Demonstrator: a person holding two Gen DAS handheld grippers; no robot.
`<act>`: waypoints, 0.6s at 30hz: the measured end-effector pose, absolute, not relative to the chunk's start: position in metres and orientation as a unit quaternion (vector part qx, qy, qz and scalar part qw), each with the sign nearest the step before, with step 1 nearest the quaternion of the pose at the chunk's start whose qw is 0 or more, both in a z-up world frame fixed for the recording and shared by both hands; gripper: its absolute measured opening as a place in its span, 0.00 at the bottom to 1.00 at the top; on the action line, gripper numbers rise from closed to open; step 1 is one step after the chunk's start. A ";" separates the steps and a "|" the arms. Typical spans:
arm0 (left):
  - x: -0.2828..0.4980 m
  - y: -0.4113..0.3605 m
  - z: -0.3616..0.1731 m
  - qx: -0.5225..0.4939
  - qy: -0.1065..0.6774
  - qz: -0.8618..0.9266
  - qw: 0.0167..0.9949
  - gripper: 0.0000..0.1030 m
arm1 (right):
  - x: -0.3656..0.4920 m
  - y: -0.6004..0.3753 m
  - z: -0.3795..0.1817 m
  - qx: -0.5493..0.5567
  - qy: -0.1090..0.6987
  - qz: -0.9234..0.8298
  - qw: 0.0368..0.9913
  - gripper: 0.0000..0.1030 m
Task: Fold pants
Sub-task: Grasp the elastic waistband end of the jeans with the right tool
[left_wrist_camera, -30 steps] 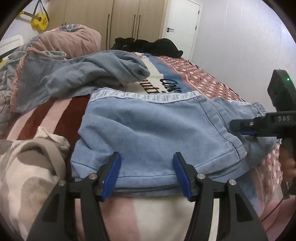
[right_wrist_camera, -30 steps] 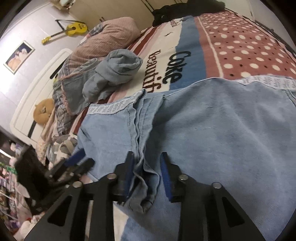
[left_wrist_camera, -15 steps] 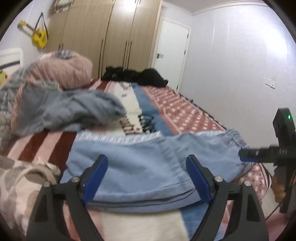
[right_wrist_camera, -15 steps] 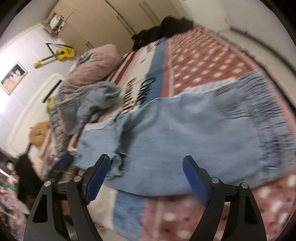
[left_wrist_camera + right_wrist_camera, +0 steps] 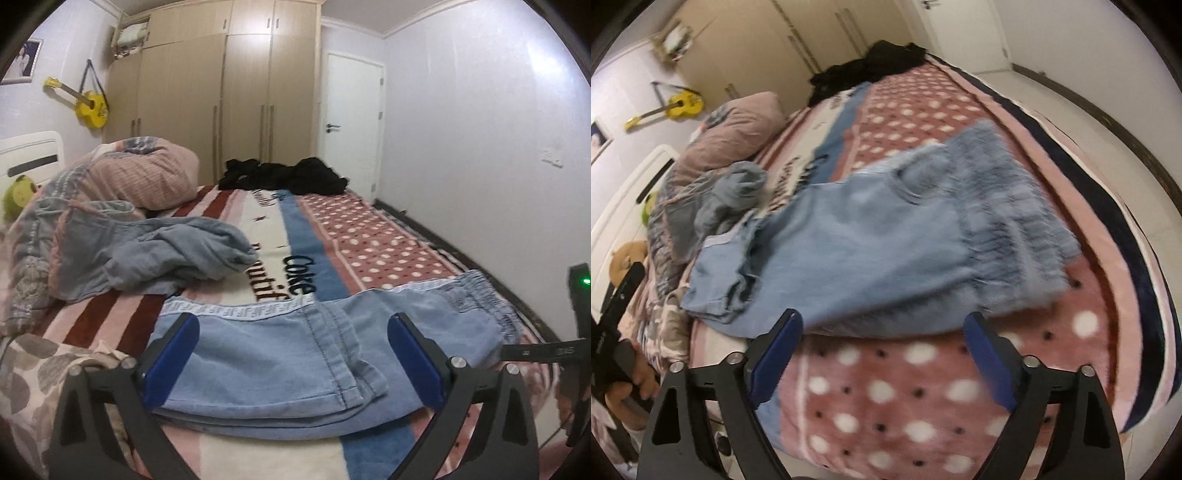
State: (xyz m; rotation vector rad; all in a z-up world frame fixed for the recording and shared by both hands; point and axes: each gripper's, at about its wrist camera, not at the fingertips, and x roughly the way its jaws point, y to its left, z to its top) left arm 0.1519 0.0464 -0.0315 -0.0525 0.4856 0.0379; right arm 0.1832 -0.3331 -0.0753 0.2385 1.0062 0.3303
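The light blue denim pants (image 5: 295,350) lie on the bed (image 5: 369,240), near its close edge, already doubled over into a stack of layers with the white patterned hem band along the far left side and the gathered elastic waistband off to the right. The left gripper (image 5: 293,363) has just been opening and hangs above the near fold with its fingers spread and nothing between them; the right gripper (image 5: 882,363) has likewise just been opening, released and empty, over the spotted blanket just short of the near edge of the cloth. This reads as the pause between folds: one fold laid and let go. The next move probably calls for taking fresh hold at one end of the stack, both layers together, and carrying it across evenly.
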 end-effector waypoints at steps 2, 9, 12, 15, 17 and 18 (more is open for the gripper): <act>0.156 0.044 -0.035 -0.020 0.246 0.035 0.969 0.98 | 0.183 -0.347 -0.081 0.130 0.483 0.147 0.853 0.89; 0.174 0.043 -0.061 -0.033 0.292 0.043 0.955 0.98 | 0.199 -0.391 -0.112 0.246 0.501 0.124 0.820 0.94; 0.180 0.047 -0.073 -0.037 0.309 0.050 0.949 0.98 | 0.205 -0.393 -0.113 0.263 0.493 0.130 0.819 0.98; 0.184 0.051 -0.081 -0.040 0.321 0.056 0.944 0.98 | 0.209 -0.389 -0.113 0.257 0.487 0.132 0.824 0.98; 0.186 0.054 -0.087 -0.039 0.328 0.062 0.942 0.98 | 0.213 -0.384 -0.112 0.257 0.480 0.139 0.827 0.98; 0.187 0.056 -0.089 -0.039 0.332 0.065 0.940 0.98 | 0.215 -0.381 -0.112 0.259 0.479 0.142 0.827 0.98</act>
